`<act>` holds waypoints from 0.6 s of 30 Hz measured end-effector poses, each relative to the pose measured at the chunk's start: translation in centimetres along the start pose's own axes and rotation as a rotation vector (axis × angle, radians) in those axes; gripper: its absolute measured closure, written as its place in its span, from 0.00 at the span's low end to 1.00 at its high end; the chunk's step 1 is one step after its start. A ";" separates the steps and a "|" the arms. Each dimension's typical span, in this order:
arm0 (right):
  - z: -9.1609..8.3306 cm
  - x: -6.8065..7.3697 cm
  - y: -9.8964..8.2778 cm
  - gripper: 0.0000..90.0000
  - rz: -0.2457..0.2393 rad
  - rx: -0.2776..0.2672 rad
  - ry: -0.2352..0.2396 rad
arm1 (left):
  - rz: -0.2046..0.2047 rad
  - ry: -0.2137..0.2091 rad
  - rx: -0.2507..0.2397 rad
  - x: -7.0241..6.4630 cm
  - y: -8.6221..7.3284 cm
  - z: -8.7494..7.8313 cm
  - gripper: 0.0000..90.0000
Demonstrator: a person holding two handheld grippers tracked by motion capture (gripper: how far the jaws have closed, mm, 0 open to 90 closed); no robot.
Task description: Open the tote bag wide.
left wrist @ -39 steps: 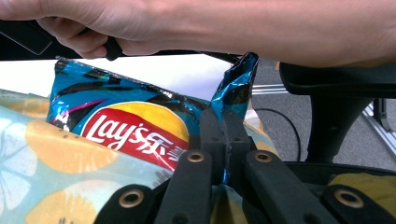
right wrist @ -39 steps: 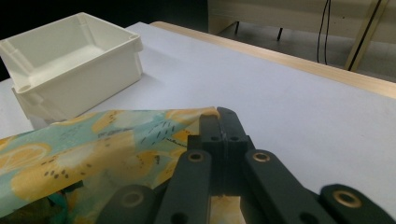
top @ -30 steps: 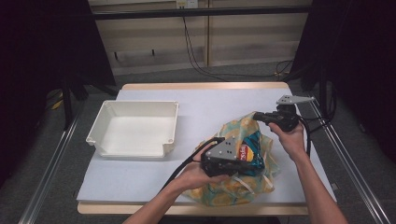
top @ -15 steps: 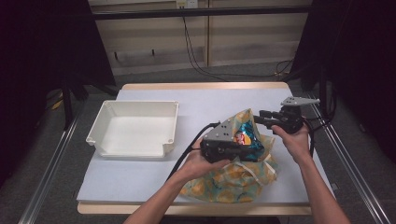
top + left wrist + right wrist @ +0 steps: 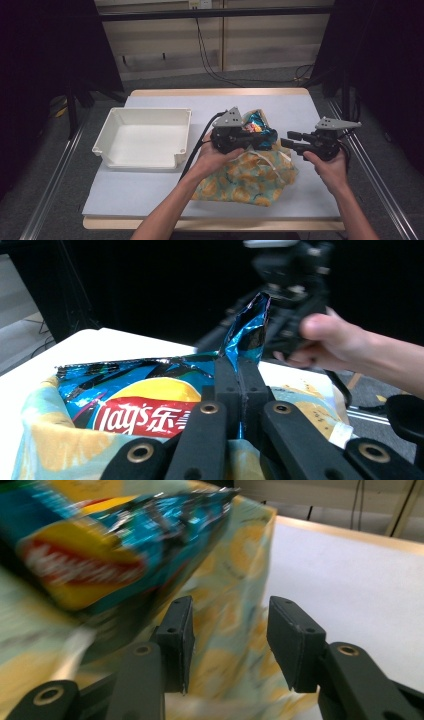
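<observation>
**Left gripper pinches chip bag at cloth bag mouth; right gripper free beside it**

From the high view I see my left gripper [image 5: 267, 140] over the yellow-and-teal patterned cloth drawstring bag [image 5: 250, 175], which lies on the white table cover [image 5: 150, 185] right of centre. The shiny blue foil Lay's chip bag [image 5: 257, 127] sticks out of the cloth bag's far end, just past the gripper body. This view hides the jaw tips, so the grip can't be read here.

The left gripper view settles it: my left gripper [image 5: 241, 370] has both jaws pressed together on a crumpled fold of the chip bag [image 5: 150, 400], foil squeezed between the pads and rising above them. Red logo and yellow disc face the camera; the cloth bag [image 5: 45, 440] wraps the chip bag's lower part. The other hand [image 5: 345, 342] with its gripper shows behind, blurred.

My right gripper [image 5: 289, 139] sits just right of the chip bag in the high view, apart from it. The right gripper view shows my right gripper [image 5: 227, 645] with jaws spread, having just been opening, nothing between them; cloth bag [image 5: 235, 570] behind, chip bag [image 5: 100, 545] blurred upper left.

The white rectangular plastic tray [image 5: 107, 145] stands at the table's left, well apart, visible from the high view.
</observation>
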State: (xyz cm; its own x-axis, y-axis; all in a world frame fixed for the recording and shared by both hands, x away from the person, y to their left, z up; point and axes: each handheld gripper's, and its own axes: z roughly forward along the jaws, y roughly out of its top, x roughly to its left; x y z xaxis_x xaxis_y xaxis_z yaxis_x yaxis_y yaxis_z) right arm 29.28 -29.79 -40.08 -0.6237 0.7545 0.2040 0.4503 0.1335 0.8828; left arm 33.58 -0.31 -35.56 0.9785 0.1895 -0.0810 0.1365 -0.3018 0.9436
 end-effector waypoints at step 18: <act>-0.3 5.8 -0.6 0.47 -0.077 0.005 0.200 | -0.018 0.034 0.073 1.3 -0.9 2.4 1.00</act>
State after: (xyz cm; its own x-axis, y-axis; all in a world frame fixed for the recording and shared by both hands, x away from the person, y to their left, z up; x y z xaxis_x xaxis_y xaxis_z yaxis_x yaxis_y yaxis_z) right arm 25.22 -25.72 -39.29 -0.7707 0.5994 0.2161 0.3990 0.1895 0.8971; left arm 35.09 -2.05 -37.28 0.9703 0.2265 -0.0852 0.1657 -0.3650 0.9161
